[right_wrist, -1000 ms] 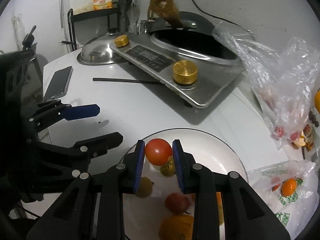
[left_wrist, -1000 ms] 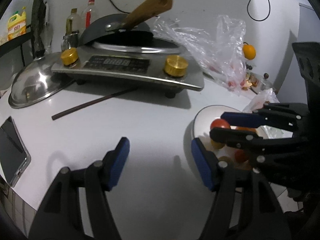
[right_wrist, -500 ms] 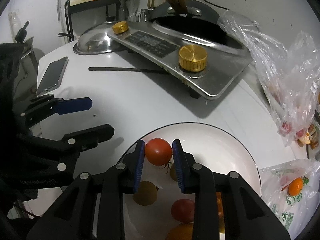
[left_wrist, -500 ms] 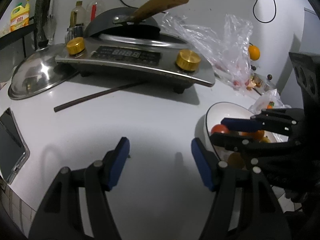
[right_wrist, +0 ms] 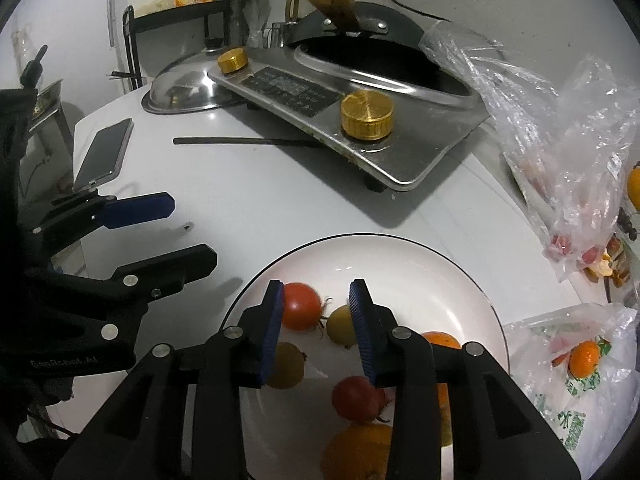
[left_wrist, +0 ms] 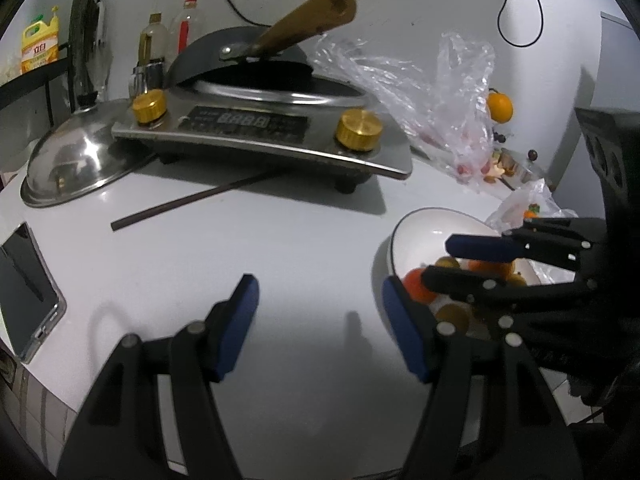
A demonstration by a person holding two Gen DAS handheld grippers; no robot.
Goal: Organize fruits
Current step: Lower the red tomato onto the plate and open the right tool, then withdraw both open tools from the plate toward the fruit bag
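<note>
A white plate (right_wrist: 420,258) sits on a white table (right_wrist: 240,184), holding several fruits. The right gripper (right_wrist: 318,320) hovers over the plate with its blue-padded jaws parted and nothing held. A red tomato (right_wrist: 301,306) lies on the plate just inside the left pad (whether it touches the pad is unclear). Beside the tomato lies a yellow-green fruit (right_wrist: 341,323), with a second red tomato (right_wrist: 356,398) and oranges nearer the camera. The left gripper (left_wrist: 320,320) hangs wide open and empty over bare table, left of the plate. Behind stands a steel induction cooker (right_wrist: 360,120) bearing a wok (right_wrist: 372,52). A phone (right_wrist: 105,153) lies further left.
</note>
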